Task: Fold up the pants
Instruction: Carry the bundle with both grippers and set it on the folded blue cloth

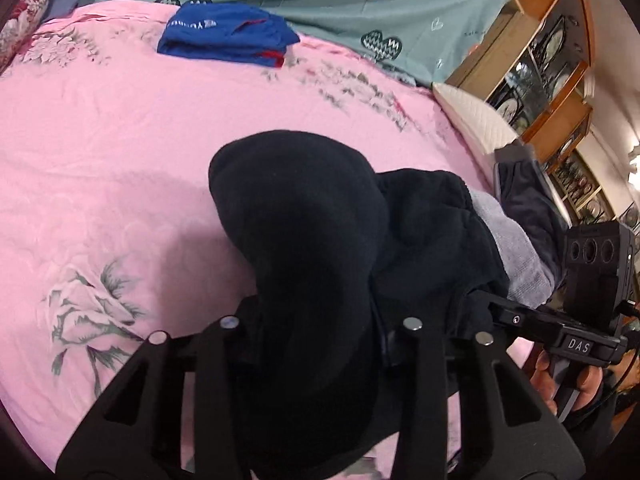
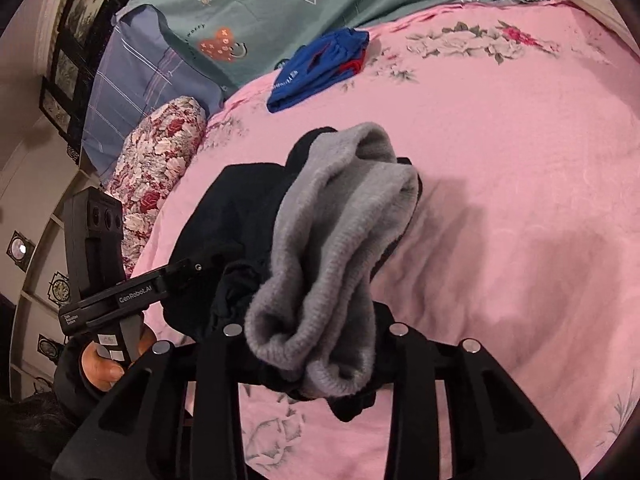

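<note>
Both grippers, left gripper and right gripper, jaws clamped on black pants above pink bed.

It was a home bedroom, shown by a bed under a pink floral sheet, a teal heart-print quilt, a floral pillow, folded blue shorts and a wooden display cabinet alongside.
</note>
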A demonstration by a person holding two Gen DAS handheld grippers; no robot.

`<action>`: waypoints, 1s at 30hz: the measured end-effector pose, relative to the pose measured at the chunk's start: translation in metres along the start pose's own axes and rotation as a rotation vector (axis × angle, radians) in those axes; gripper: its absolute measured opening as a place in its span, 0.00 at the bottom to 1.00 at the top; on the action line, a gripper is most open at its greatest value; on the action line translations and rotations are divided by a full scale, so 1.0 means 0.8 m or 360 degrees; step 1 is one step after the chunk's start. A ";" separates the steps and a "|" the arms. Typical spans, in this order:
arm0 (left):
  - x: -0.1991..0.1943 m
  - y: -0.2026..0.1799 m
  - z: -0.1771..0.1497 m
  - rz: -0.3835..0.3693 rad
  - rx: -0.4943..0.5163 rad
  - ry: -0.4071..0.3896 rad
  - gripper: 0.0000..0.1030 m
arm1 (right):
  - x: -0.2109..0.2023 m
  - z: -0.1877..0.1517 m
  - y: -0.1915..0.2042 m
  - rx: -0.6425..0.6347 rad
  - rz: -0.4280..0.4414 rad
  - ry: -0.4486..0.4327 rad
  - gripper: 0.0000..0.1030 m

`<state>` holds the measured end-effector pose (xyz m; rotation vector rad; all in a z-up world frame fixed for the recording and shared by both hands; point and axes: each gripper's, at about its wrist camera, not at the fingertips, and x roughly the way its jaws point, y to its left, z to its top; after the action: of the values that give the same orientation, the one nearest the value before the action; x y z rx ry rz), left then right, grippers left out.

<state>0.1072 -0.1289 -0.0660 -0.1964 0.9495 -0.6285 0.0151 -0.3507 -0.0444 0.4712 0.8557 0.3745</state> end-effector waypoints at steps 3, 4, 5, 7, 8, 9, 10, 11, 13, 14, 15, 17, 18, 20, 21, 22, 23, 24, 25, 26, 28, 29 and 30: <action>-0.038 -0.008 0.009 -0.0022 -0.0009 -0.0100 0.35 | -0.020 0.014 0.028 -0.0061 0.0041 -0.0060 0.32; -0.052 -0.010 0.014 -0.0028 -0.0004 -0.0141 0.35 | -0.027 0.018 0.036 -0.0079 0.0055 -0.0077 0.33; -0.063 -0.014 0.018 -0.0033 0.0003 -0.0173 0.35 | -0.036 0.025 0.047 -0.0103 0.0073 -0.0102 0.33; -0.093 -0.023 0.036 -0.0025 0.0043 -0.0260 0.35 | -0.052 0.041 0.069 -0.0159 0.0098 -0.0145 0.33; -0.105 -0.029 0.046 -0.0011 0.0074 -0.0292 0.35 | -0.059 0.050 0.079 -0.0186 0.0099 -0.0168 0.32; -0.121 -0.035 0.062 0.0009 0.0105 -0.0333 0.35 | -0.066 0.062 0.090 -0.0214 0.0092 -0.0194 0.32; -0.129 -0.040 0.074 0.0024 0.0119 -0.0358 0.35 | -0.073 0.075 0.103 -0.0241 0.0085 -0.0222 0.32; -0.141 -0.045 0.091 0.0052 0.0148 -0.0396 0.35 | -0.080 0.089 0.116 -0.0269 0.0078 -0.0255 0.32; -0.160 -0.051 0.122 0.0101 0.0196 -0.0478 0.35 | -0.089 0.118 0.141 -0.0346 0.0051 -0.0320 0.32; -0.167 -0.052 0.138 0.0125 0.0214 -0.0523 0.35 | -0.091 0.138 0.154 -0.0373 0.0047 -0.0356 0.33; -0.173 -0.051 0.159 0.0153 0.0231 -0.0576 0.35 | -0.090 0.156 0.163 -0.0392 0.0039 -0.0379 0.33; -0.175 -0.045 0.201 0.0185 0.0214 -0.0632 0.35 | -0.078 0.199 0.179 -0.0446 -0.0010 -0.0432 0.32; -0.172 -0.039 0.219 0.0202 0.0204 -0.0650 0.35 | -0.069 0.220 0.184 -0.0470 -0.0036 -0.0447 0.32; -0.153 -0.023 0.266 0.0253 0.0201 -0.0702 0.35 | -0.042 0.266 0.190 -0.0511 -0.0080 -0.0481 0.32; -0.141 -0.012 0.287 0.0281 0.0201 -0.0727 0.35 | -0.026 0.290 0.189 -0.0526 -0.0090 -0.0493 0.32; -0.129 -0.004 0.306 0.0303 0.0196 -0.0745 0.35 | -0.009 0.311 0.187 -0.0532 -0.0094 -0.0503 0.32; -0.108 0.013 0.330 0.0320 0.0175 -0.0761 0.35 | 0.015 0.335 0.181 -0.0544 -0.0096 -0.0513 0.33; -0.090 0.026 0.347 0.0327 0.0154 -0.0765 0.35 | 0.036 0.355 0.173 -0.0543 -0.0092 -0.0518 0.33; -0.068 0.045 0.367 0.0329 0.0121 -0.0763 0.36 | 0.060 0.373 0.163 -0.0540 -0.0090 -0.0524 0.33; -0.048 0.061 0.385 0.0329 0.0095 -0.0755 0.36 | 0.087 0.393 0.149 -0.0522 -0.0085 -0.0525 0.33; 0.014 0.104 0.418 0.0360 0.0035 -0.0726 0.50 | 0.145 0.424 0.109 -0.0463 -0.0114 -0.0553 0.38; 0.047 0.126 0.428 0.0415 0.0008 -0.0709 0.59 | 0.183 0.438 0.084 -0.0418 -0.0178 -0.0554 0.46; 0.089 0.154 0.434 0.0522 -0.0069 -0.0656 0.76 | 0.220 0.447 0.060 -0.0371 -0.0251 -0.0508 0.51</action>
<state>0.4686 -0.1094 0.0334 -0.1941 0.5780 -0.2496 0.3969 -0.3112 0.0729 0.2363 0.5266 0.2414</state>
